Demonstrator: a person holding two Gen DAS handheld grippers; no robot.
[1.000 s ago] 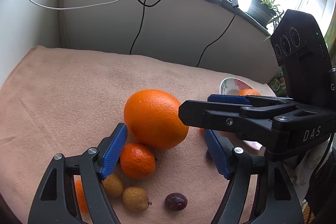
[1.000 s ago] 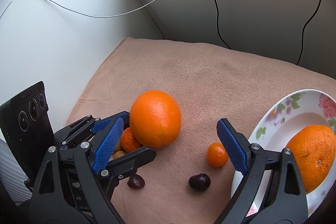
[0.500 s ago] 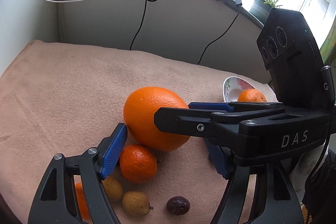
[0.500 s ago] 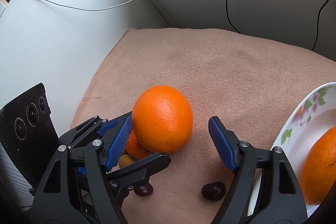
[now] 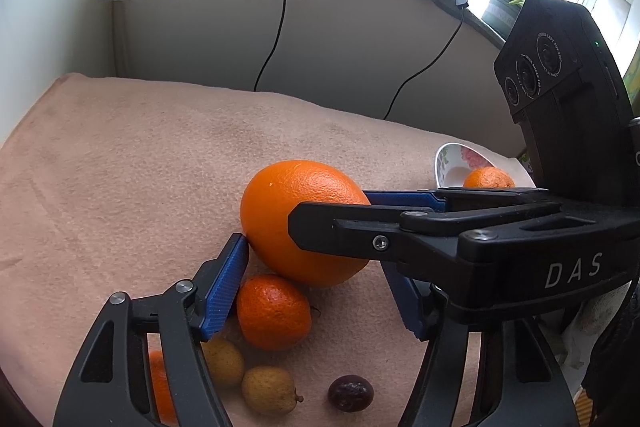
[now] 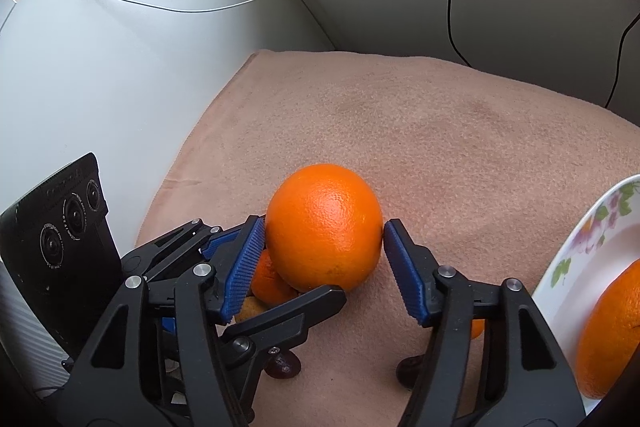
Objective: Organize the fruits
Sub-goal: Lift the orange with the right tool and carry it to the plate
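Observation:
A big orange [image 6: 324,231] lies on the beige blanket [image 6: 440,131]. My right gripper [image 6: 324,255] stands around it, both blue pads touching its sides. In the left wrist view the same orange [image 5: 280,211] is partly covered by the right gripper's black fingers [image 5: 360,231]. My left gripper [image 5: 316,287] is open, with a small mandarin [image 5: 274,311] between its pads; its left pad tip touches the big orange. A floral bowl [image 6: 592,247] at the right holds another orange [image 6: 612,331].
Two yellowish small fruits [image 5: 268,391] and a dark round fruit [image 5: 350,393] lie near the left gripper's base. Another dark fruit [image 6: 408,371] and a tiny orange fruit [image 6: 476,329] lie under the right gripper. A white wall [image 6: 120,67] and cables [image 5: 276,27] border the blanket.
My right gripper has moved forward and left over the big orange and narrowed until its pads touch it. The left gripper has stayed nearly in place.

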